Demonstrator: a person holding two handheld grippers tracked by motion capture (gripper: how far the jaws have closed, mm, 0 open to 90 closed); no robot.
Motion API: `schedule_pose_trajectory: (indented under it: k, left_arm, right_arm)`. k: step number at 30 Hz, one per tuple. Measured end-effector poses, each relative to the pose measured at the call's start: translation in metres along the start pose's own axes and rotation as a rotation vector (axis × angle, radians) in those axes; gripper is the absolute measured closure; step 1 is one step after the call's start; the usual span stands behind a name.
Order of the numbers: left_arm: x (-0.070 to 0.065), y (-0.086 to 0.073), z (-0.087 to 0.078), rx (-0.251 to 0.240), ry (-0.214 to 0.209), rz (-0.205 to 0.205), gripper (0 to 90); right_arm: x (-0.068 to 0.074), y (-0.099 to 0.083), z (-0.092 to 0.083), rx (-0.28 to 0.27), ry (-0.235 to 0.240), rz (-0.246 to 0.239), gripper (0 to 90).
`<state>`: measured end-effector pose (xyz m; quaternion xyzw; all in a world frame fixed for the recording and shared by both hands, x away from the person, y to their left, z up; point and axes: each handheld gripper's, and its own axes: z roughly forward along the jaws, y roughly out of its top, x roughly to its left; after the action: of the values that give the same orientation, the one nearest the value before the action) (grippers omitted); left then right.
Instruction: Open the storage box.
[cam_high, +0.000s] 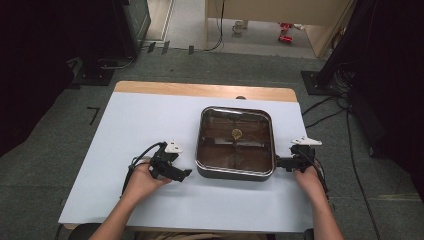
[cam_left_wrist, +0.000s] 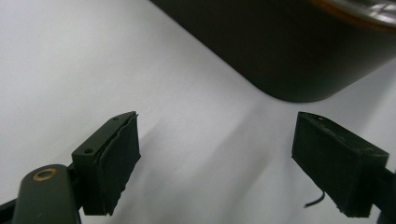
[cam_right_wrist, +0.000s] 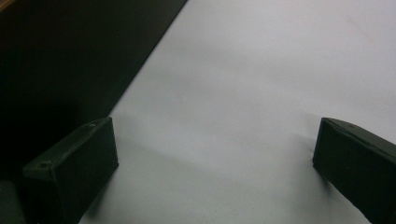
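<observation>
No readable text, labels or numbers in any view. The pan (cam_high: 235, 142) carries no legible marking, and the red items (cam_high: 286, 32) on the floor are too small to read.

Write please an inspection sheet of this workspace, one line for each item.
Surface: white sheet over a wooden table.
Job's things: square dark pan, glass lid on it.
Clutter: nothing seen.
Grippers: left hand-held gripper open beside the pan's left wall, nothing between its jaws; right hand-held gripper open, close to the pan's right wall.
Cables: black cable behind the left hand; more on the floor at the right.
Surroundings: grey carpet, dark stands.
</observation>
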<state>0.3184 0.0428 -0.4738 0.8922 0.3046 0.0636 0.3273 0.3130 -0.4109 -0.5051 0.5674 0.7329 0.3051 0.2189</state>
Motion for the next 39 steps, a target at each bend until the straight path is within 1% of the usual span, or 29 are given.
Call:
schedule_pose_trajectory:
  k: [2,3,6,8,11,14,18,19,20,22,23,24,25,26,30,31,33,35,38,39]
  left_arm:
    - [0.002,0.001,-0.004,-0.011,-0.010,0.008,21.9]
    - [0.003,0.002,-0.007,-0.023,-0.020,0.001,23.3]
    - [0.007,0.004,-0.013,-0.036,-0.013,-0.007,23.4]
    - [0.009,0.007,-0.017,-0.039,-0.019,-0.007,24.0]
    - [0.010,0.012,-0.022,-0.048,-0.042,-0.005,25.1]
    - [0.009,0.018,-0.026,-0.053,-0.055,-0.002,25.3]
    - [0.008,0.027,-0.033,-0.064,-0.065,0.005,27.1]
    - [0.008,0.030,-0.036,-0.071,-0.066,0.004,30.1]
    - [0.008,0.031,-0.037,-0.074,-0.068,0.003,30.8]
    - [0.008,0.037,-0.039,-0.080,-0.076,0.001,30.8]
    - [0.009,0.042,-0.040,-0.083,-0.076,0.002,30.9]
    - [0.009,0.042,-0.040,-0.083,-0.076,0.002,31.2]
    - [0.009,0.050,-0.042,-0.080,-0.082,0.011,31.7]
    - [0.009,0.050,-0.042,-0.080,-0.082,0.011,32.0]
    - [0.009,0.062,-0.043,-0.086,-0.093,0.027,33.0]
    - [0.008,0.069,-0.043,-0.093,-0.099,0.031,33.3]
    - [0.007,0.072,-0.042,-0.092,-0.103,0.034,33.7]
    - [0.006,0.077,-0.041,-0.092,-0.112,0.037,34.6]
    - [0.004,0.086,-0.037,-0.079,-0.122,0.056,35.2]
    - [0.002,0.093,-0.033,-0.076,-0.137,0.062,36.0]
  right_arm:
    - [0.000,0.000,0.000,0.000,0.000,0.000,0.0]
    - [0.000,0.000,0.000,0.000,0.000,0.000,0.0]
    - [0.000,0.000,0.000,0.000,0.000,0.000,0.0]
    - [0.000,0.000,0.000,0.000,0.000,0.000,0.0]
    - [0.000,0.000,0.000,0.000,-0.001,0.000,0.0]
    - [0.000,0.000,0.000,-0.001,-0.001,0.000,0.0]
    - [0.000,0.000,0.000,-0.001,-0.001,0.000,0.0]
    - [0.000,0.000,0.000,-0.001,-0.001,-0.002,0.0]
    - [0.000,0.000,0.000,-0.001,-0.001,-0.002,0.0]
    - [0.000,0.000,0.000,-0.002,-0.001,0.000,0.0]
    - [0.000,0.000,0.000,-0.002,-0.001,-0.001,0.0]
    - [0.000,0.000,0.000,-0.002,-0.001,-0.001,0.0]
    - [0.000,0.000,0.000,-0.002,-0.001,0.000,0.0]
    - [0.000,0.000,0.000,-0.002,-0.001,0.000,0.0]
    - [0.000,0.000,0.000,-0.002,-0.001,0.000,0.0]
    - [0.000,0.000,0.000,-0.002,-0.001,-0.001,0.0]
    - [0.000,0.000,0.000,-0.002,-0.001,-0.001,0.0]
    - [0.000,0.000,0.000,-0.002,-0.001,-0.001,0.0]
    - [0.000,0.000,0.000,-0.002,-0.001,0.000,0.0]
    - [0.000,0.000,0.000,-0.002,-0.001,0.000,0.0]
